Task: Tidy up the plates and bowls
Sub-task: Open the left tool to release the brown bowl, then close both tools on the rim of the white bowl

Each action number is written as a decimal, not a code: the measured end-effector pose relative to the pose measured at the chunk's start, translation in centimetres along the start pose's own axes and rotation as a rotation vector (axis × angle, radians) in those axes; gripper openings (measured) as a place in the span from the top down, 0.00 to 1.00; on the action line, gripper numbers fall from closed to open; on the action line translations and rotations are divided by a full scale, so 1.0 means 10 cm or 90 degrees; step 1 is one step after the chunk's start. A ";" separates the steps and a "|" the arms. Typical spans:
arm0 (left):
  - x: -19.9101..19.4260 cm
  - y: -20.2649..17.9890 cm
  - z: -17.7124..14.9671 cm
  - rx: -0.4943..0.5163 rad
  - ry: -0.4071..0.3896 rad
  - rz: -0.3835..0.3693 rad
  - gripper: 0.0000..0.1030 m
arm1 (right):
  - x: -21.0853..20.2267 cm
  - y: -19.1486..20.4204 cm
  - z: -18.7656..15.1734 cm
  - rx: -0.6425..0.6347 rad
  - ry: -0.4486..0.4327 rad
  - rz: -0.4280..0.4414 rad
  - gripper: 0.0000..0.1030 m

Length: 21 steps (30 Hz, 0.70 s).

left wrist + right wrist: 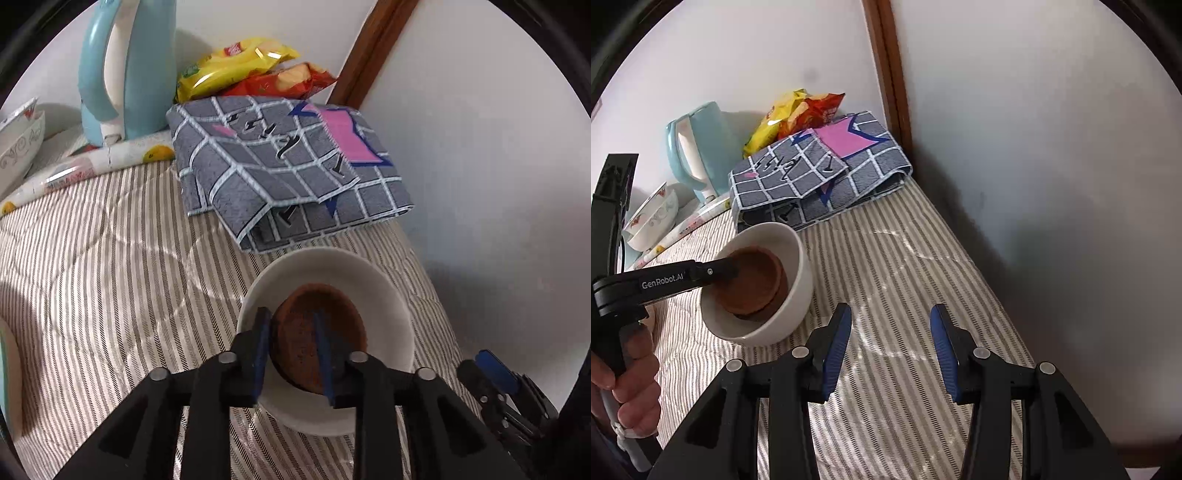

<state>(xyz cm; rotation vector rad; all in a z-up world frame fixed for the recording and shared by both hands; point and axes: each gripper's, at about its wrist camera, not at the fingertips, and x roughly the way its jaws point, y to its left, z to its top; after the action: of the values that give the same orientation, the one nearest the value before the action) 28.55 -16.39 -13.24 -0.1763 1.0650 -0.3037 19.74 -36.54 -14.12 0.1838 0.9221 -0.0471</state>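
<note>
Left wrist view shows the left gripper (293, 354) reaching into the white bowl (388, 291) at about 5 o'clock in the picture. Its two blue fingers are close together and pinch the rim of the brown bowl (325, 317), one finger outside the rim and one inside. The brown bowl sits inside the white bowl. The white bowl rests on the striped cloth (110, 280).

In the right wrist view, the right gripper (891, 354) has its jaws wide apart and holds nothing. It hangs over bare striped cloth, with the white bowl just beside it at 10 o'clock.

At 12 o'clock from the white bowl lies a folded gray checked cloth (288, 162), near the bowl but not touching it. Behind that lie yellow and red snack bags (251, 70) against the wall. A blue kettle (125, 70) stands at 11 o'clock. A flowered bowl (18, 147) sits at 9 o'clock by the picture edge, well apart from the white bowl.

The wall (480, 166) runs close along the right side, at 3 o'clock. The big open room is to the left, on the striped cloth between 7 and 10 o'clock.
</note>
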 end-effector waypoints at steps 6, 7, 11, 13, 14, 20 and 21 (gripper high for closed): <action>-0.18 0.02 0.02 0.010 -0.029 0.000 0.74 | 0.01 0.20 0.09 -0.019 -0.006 0.017 0.57; -0.19 0.03 0.02 0.008 -0.031 0.006 0.74 | 0.02 0.23 0.10 -0.023 -0.004 0.020 0.57; -0.20 0.14 0.02 -0.006 -0.026 0.022 0.74 | 0.06 0.37 0.17 -0.039 0.000 0.033 0.57; -0.19 0.18 0.01 -0.013 -0.021 0.026 0.74 | 0.08 0.43 0.20 -0.046 0.001 0.033 0.57; -0.19 0.20 0.01 -0.015 -0.019 0.028 0.74 | 0.09 0.45 0.21 -0.049 0.001 0.034 0.57; -0.12 0.27 0.01 -0.017 -0.002 0.040 0.74 | 0.22 0.58 0.28 -0.063 0.015 0.032 0.57; -0.11 0.28 0.01 -0.014 0.001 0.042 0.74 | 0.24 0.60 0.28 -0.063 0.018 0.029 0.58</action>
<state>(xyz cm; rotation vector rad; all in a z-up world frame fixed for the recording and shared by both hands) 28.62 -13.41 -13.10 -0.1611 1.0740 -0.2329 24.11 -31.10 -13.55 0.1139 0.9458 0.0438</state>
